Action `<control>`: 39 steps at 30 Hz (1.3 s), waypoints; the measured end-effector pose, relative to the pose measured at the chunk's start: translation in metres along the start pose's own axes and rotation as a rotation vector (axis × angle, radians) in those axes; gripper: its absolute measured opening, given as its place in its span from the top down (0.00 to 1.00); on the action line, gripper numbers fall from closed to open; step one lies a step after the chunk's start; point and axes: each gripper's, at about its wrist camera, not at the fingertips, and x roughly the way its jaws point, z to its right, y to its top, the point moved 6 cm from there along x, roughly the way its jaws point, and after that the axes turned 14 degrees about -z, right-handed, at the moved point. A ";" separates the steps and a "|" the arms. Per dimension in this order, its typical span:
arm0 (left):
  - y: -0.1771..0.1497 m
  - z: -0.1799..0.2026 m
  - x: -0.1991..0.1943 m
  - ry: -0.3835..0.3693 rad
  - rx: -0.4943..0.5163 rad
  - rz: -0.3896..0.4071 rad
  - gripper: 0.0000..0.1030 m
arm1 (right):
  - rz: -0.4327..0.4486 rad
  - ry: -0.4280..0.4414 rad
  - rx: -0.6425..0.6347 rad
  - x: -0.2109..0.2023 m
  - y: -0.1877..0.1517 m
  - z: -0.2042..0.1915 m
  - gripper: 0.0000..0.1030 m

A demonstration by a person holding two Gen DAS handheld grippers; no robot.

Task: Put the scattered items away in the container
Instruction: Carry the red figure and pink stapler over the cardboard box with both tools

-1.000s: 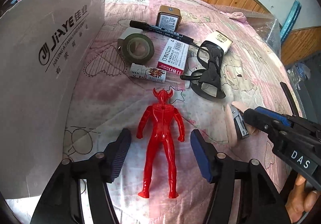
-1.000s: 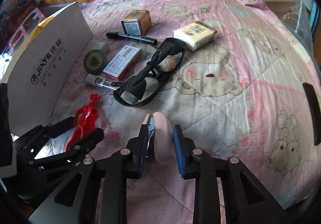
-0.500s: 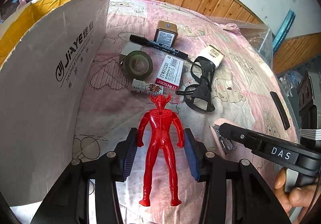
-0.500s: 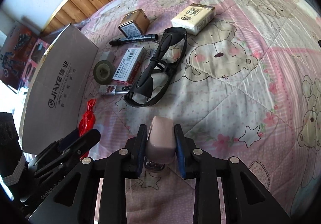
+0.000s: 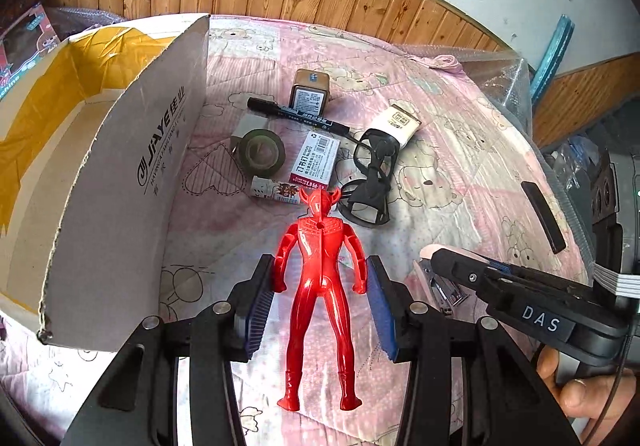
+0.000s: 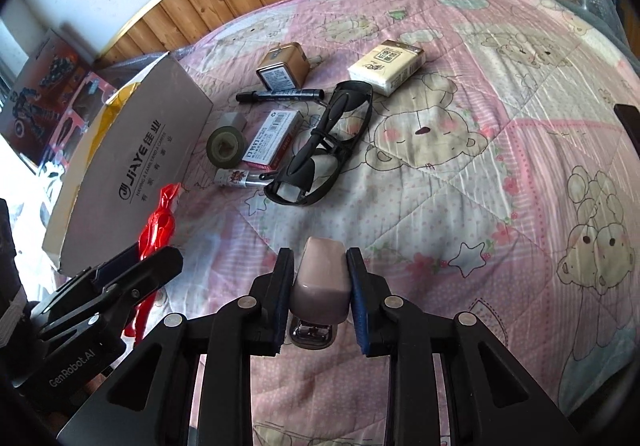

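Covering the whole surface, the pink bear-print quilt [image 6: 500,150] is lying under everything, and the open cardboard box [image 5: 132,182] is standing at my nine o'clock, its yellow-lined inside now showing where a second ago I was seeing only the printed flap. I am holding my left gripper [image 5: 320,298] clamped on the red figure [image 5: 320,278], the pads pressing against its arms; a second ago those jaws were standing wide on either side of it. My right gripper [image 6: 320,286] is staying squeezed on the pink stapler [image 6: 320,282], which is now hanging clear of the quilt at three o'clock from the figure. At twelve o'clock the rest of the clutter is lying where it was: black glasses [image 6: 320,150], tissue pack [image 6: 386,64], white-and-red box [image 6: 272,138], tape roll [image 6: 226,146], black marker [image 6: 280,94] and the small brown box [image 6: 284,64].
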 end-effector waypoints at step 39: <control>0.037 -0.001 -0.085 -0.122 -0.043 0.110 0.55 | 0.157 -0.100 -0.203 -0.101 0.052 -0.086 0.73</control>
